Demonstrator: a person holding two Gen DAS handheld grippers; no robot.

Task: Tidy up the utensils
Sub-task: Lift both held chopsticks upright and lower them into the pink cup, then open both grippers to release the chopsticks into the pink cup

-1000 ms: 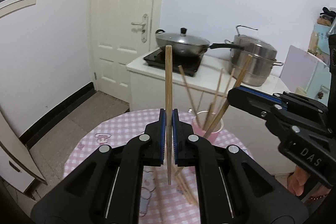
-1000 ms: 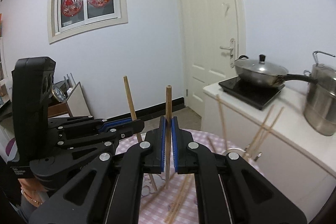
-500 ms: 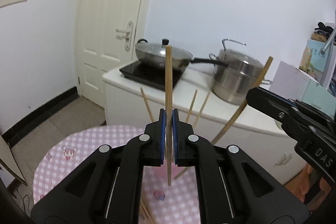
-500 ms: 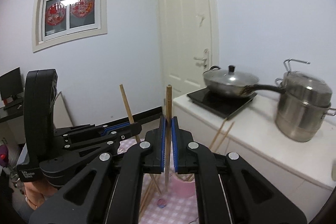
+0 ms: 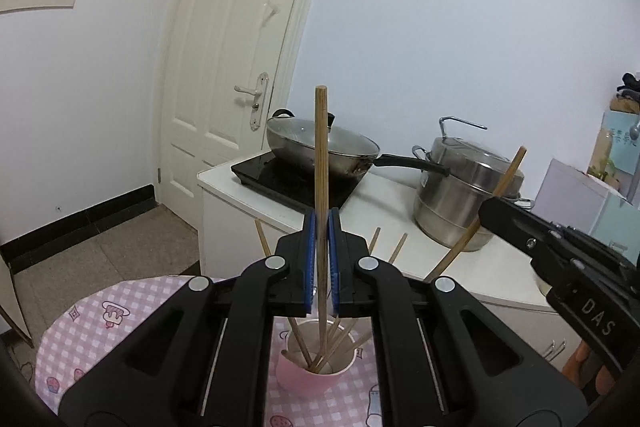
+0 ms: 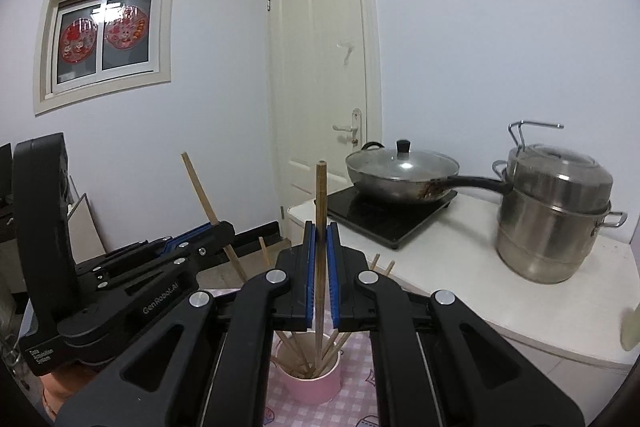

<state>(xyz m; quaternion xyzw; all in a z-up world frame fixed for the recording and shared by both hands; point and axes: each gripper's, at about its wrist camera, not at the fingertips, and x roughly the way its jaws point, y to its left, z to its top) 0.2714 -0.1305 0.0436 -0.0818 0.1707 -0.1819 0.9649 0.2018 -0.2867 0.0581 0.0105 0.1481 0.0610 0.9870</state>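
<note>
My left gripper (image 5: 320, 259) is shut on a wooden chopstick (image 5: 321, 163), held upright, its lower tip inside the pink cup (image 5: 316, 373) right below. My right gripper (image 6: 319, 267) is shut on another chopstick (image 6: 320, 203), also upright with its tip in the same pink cup (image 6: 310, 383). The cup holds several chopsticks and stands on the pink checked table (image 5: 100, 319). The right gripper shows at the right of the left wrist view (image 5: 560, 259). The left gripper shows at the left of the right wrist view (image 6: 160, 267).
Behind the table is a white counter (image 5: 400, 223) with a black cooktop (image 5: 288, 179), a lidded wok (image 5: 320, 143) and a steel steamer pot (image 5: 464, 195). A white door (image 5: 240, 67) is at the back left.
Both grippers have moved over the pink cup and come down, so both chopstick tips now reach into it. Loose chopsticks on the table are out of view.
</note>
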